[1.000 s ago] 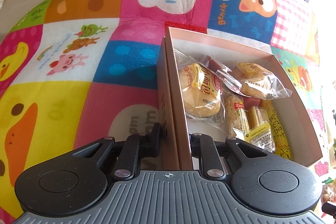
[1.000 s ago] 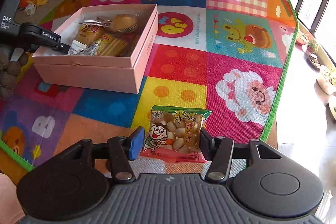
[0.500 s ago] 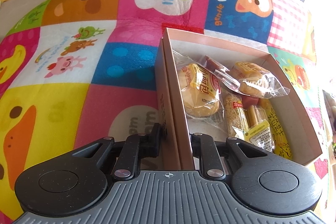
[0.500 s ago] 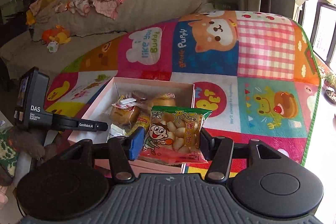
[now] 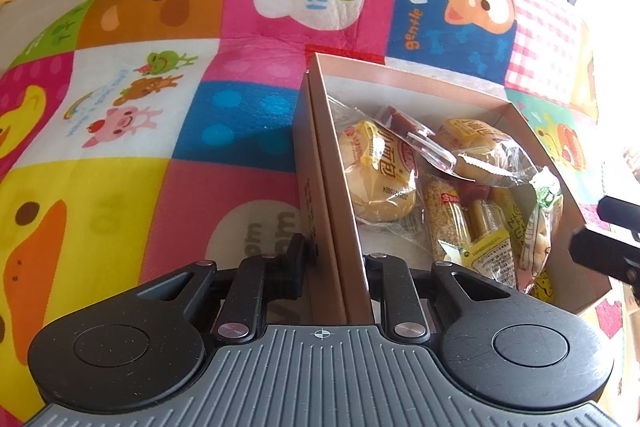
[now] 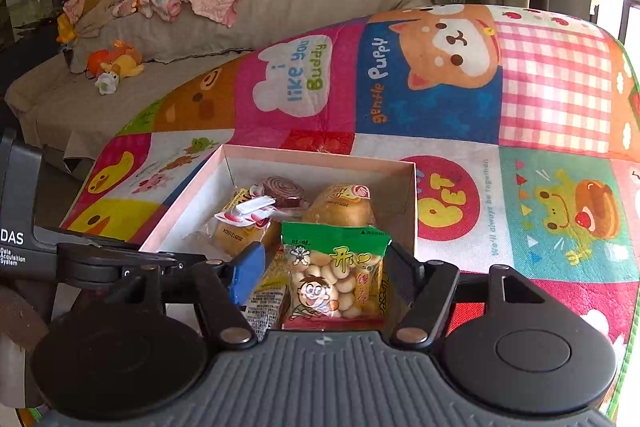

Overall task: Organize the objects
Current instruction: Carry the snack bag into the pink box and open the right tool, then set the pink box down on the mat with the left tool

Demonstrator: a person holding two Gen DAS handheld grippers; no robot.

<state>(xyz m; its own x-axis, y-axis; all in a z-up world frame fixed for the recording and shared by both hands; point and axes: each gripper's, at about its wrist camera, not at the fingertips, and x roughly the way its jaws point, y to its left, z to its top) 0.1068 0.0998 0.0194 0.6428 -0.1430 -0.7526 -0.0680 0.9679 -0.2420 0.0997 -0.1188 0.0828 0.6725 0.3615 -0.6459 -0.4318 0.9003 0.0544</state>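
A pink cardboard box [image 5: 412, 81] [image 6: 320, 157] lies on the play mat and holds several wrapped snacks, among them a bun [image 5: 380, 183] and a sesame bar [image 5: 446, 223]. My left gripper [image 5: 336, 259] is shut on the box's near wall. My right gripper [image 6: 324, 271] has spread fingers around a green-topped snack bag [image 6: 334, 275], which stands inside the box at its near edge. The bag also shows in the left wrist view [image 5: 538, 227], upright against the right wall, with the right gripper [image 5: 600, 247] beside it.
The colourful cartoon play mat [image 5: 160, 107] [image 6: 540, 107] spreads under the box. A grey sofa [image 6: 280, 11] with clothes and soft toys [image 6: 116, 61] stands behind. The mat's green edge [image 6: 632, 307] runs at the right.
My right gripper has carried the snack bag over the box and lowered it inside, and its fingers have spread wider. My left gripper has kept its hold on the box wall.
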